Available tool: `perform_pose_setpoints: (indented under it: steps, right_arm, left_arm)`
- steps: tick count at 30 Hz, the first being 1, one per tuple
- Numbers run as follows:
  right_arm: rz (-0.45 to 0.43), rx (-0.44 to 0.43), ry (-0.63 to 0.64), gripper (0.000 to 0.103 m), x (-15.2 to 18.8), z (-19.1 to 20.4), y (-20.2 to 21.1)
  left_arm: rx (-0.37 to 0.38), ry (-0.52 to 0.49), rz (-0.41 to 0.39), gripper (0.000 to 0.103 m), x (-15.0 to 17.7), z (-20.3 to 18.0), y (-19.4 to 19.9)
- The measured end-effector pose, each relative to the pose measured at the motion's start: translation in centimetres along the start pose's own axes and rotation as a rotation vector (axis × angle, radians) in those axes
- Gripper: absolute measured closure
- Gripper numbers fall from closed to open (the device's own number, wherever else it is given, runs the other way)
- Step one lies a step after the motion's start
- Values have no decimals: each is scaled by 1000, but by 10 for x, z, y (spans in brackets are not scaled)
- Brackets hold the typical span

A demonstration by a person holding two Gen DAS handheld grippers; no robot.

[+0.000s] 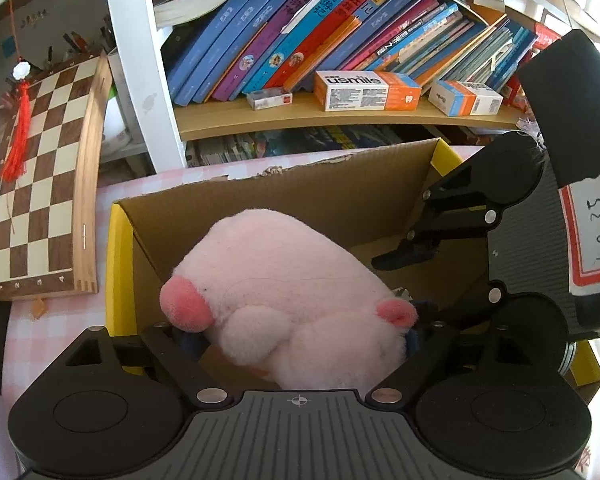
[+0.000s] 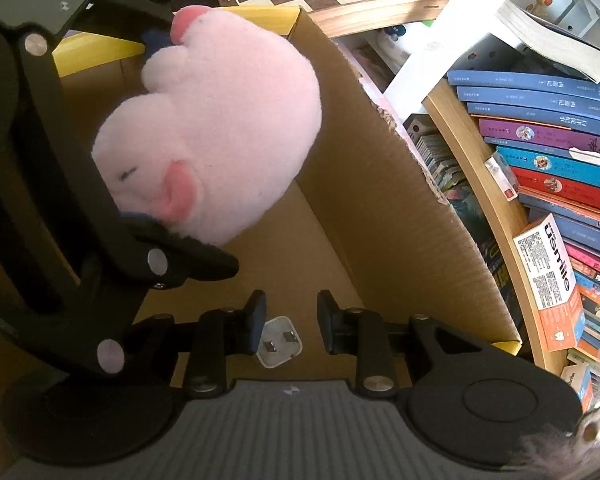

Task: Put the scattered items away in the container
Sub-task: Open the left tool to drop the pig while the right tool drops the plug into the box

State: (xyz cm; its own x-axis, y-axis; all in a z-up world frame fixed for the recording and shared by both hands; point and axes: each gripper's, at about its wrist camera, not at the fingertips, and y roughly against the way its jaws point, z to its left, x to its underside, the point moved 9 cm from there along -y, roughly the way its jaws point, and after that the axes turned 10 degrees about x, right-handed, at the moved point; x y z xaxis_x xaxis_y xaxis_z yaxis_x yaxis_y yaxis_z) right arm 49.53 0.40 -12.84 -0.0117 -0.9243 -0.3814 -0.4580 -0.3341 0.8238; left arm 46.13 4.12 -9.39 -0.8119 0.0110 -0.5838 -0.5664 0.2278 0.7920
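My left gripper (image 1: 300, 334) is shut on a pink plush pig (image 1: 284, 288) and holds it over the open cardboard box (image 1: 300, 196). The pig (image 2: 216, 136) also shows in the right wrist view, clamped between the left gripper's fingers (image 2: 188, 246). My right gripper (image 2: 291, 318) is open inside the box (image 2: 399, 200), just above a white plug adapter (image 2: 279, 342) lying on the box floor. In the left wrist view the right gripper (image 1: 415, 250) reaches into the box from the right.
A chessboard (image 1: 40, 184) lies left of the box on the pink checked tablecloth (image 1: 52, 340). Behind the box stands a white and wood bookshelf (image 1: 339, 116) with books and usmile cartons (image 1: 365, 90).
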Motion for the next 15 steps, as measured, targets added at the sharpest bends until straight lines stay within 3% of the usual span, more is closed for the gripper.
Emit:
perform_pose_setpoints:
  steps: [4,8,15]
  right_arm:
    - [-7,5,5,63,-2,1,2]
    - [-28,11,1,36,-6,1,7]
    - [-49,27,-48,32,-4,-8,26]
  left_arm:
    - [-5,6,1,11,2,0,3]
    - [1,-2,-28,10,0,-3,13]
    - [29,-28,-123,6,-8,-18,38]
